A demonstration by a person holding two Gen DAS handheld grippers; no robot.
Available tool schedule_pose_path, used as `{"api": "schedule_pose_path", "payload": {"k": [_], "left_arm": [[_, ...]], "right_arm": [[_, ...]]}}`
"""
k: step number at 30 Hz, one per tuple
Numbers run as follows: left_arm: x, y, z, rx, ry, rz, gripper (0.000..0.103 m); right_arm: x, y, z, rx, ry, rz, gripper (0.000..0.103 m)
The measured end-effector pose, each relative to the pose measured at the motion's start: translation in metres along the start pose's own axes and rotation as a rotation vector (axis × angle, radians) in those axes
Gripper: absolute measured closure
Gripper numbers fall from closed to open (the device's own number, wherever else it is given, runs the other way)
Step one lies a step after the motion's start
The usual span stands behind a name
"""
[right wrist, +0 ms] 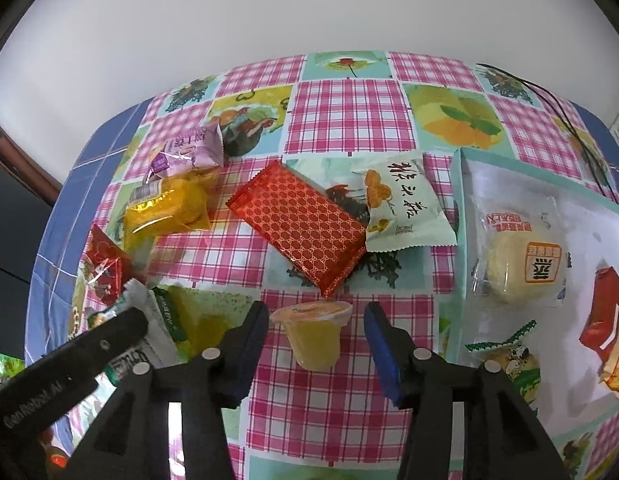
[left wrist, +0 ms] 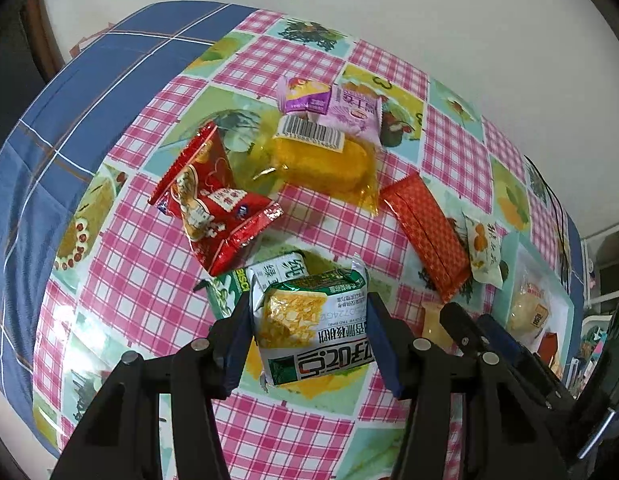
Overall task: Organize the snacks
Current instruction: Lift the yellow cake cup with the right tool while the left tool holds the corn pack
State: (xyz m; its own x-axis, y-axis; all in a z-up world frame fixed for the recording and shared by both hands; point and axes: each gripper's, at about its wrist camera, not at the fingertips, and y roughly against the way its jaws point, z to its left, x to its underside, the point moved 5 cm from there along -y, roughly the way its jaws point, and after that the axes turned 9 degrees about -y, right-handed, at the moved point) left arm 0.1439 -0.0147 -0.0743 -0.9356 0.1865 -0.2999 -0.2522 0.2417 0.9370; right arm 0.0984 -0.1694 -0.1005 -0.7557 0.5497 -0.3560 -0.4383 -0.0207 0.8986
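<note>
My left gripper (left wrist: pixel 307 314) is shut on a green-and-white snack packet (left wrist: pixel 313 336) and holds it just above the checked tablecloth (left wrist: pixel 141 280). Under it lie two more green packets (left wrist: pixel 229 292). My right gripper (right wrist: pixel 317 316) stands open astride a small yellow jelly cup (right wrist: pixel 313 332), with a gap between the cup and each pad. A red patterned packet (right wrist: pixel 305 228) and a pale green packet (right wrist: pixel 405 204) lie just beyond the cup. In the left wrist view the right gripper (left wrist: pixel 467 320) shows at the lower right.
A pale tray (right wrist: pixel 463 240) at the right holds a bun packet (right wrist: pixel 517 256), a red packet (right wrist: pixel 605 320) and a small green-edged one (right wrist: pixel 509 356). A yellow cake packet (left wrist: pixel 325 160), a purple packet (left wrist: pixel 329 104) and a red bag (left wrist: pixel 213 200) lie further back. A black cable (right wrist: pixel 569 120) runs at the far right.
</note>
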Motion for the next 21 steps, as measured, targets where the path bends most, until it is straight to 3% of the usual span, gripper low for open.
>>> {"api": "schedule_pose_path", "payload": {"k": [21], "left_arm": [[-0.011,-0.016,-0.002,0.01,0.003,0.015,0.047]], "right_arm": [[0.001,-0.036,0.015,0.084,0.082,0.022,0.048]]}}
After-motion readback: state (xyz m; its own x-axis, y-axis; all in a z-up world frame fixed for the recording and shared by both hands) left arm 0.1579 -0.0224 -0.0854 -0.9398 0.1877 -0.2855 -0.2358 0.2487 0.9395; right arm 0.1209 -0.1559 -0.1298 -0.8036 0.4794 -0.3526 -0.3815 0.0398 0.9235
